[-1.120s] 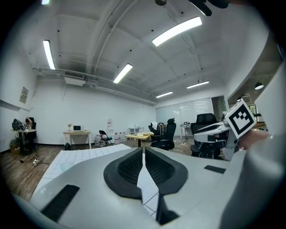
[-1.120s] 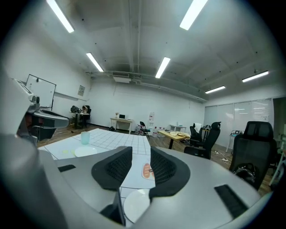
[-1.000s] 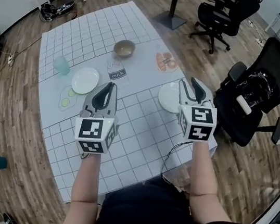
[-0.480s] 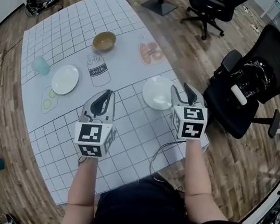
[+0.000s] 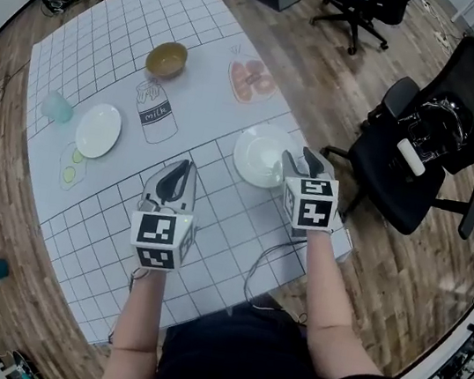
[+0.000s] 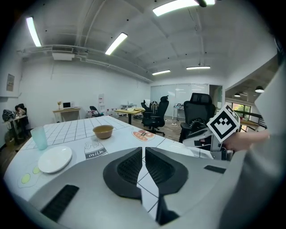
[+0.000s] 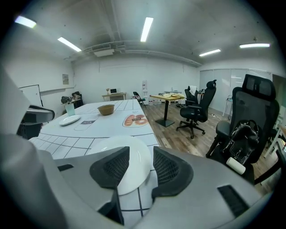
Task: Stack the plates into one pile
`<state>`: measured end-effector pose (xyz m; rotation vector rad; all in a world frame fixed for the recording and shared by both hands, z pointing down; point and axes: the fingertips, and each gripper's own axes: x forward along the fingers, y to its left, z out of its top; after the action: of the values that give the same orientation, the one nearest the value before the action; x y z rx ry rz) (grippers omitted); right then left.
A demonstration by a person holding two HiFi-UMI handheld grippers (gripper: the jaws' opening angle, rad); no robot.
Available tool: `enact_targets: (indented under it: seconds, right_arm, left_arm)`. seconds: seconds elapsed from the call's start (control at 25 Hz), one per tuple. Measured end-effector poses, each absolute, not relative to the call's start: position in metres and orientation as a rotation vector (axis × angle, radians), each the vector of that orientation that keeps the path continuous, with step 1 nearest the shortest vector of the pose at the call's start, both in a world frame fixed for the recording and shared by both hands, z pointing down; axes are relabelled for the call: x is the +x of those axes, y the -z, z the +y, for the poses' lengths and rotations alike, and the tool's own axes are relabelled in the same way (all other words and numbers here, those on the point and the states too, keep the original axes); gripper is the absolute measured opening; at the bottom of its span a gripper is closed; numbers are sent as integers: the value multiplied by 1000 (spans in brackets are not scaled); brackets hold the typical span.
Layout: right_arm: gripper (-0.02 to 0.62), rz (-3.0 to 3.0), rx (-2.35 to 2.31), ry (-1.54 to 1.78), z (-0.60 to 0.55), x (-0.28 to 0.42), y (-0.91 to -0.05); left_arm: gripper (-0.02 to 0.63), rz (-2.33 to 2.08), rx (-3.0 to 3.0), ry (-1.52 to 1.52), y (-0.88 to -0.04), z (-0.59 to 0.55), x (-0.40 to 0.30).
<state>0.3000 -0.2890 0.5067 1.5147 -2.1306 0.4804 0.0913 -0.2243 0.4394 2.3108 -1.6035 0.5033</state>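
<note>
Two white plates lie on the gridded table mat [image 5: 213, 225]. One plate [image 5: 98, 129] is at the left beside a teal cup; the left gripper view shows it [image 6: 55, 159] at the lower left. The other plate [image 5: 262, 154] lies near the mat's right edge. My right gripper [image 5: 301, 159] hangs over its near right rim, open. Its jaws have just been opening. In the right gripper view, that plate [image 7: 120, 172] shows in the gap between the right gripper [image 7: 140, 152] jaws, and nothing is gripped. My left gripper [image 5: 181, 168] is shut and empty over the mat's middle, its pads together [image 6: 144, 150].
A brown bowl [image 5: 166, 59] and a teal cup [image 5: 56, 106] stand farther back on the mat. Drawings of a milk bottle [image 5: 155, 113] and food are printed on it. A black office chair [image 5: 423, 142] stands close to the table's right edge. A thin cable [image 5: 266, 260] lies near the front.
Both grippers have come down toward the table. The right gripper's jaws stand wider apart and have closed in on the right plate's rim. The left gripper stays shut.
</note>
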Motion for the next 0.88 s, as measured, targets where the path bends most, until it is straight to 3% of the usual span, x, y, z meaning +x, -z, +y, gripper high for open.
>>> enact_targets:
  seconds: [0.88]
  right_arm:
    - [179,-2012,1448,-759,-300,298,-553]
  left_arm:
    - [40,-1571,2290,-545,-462,-238,100]
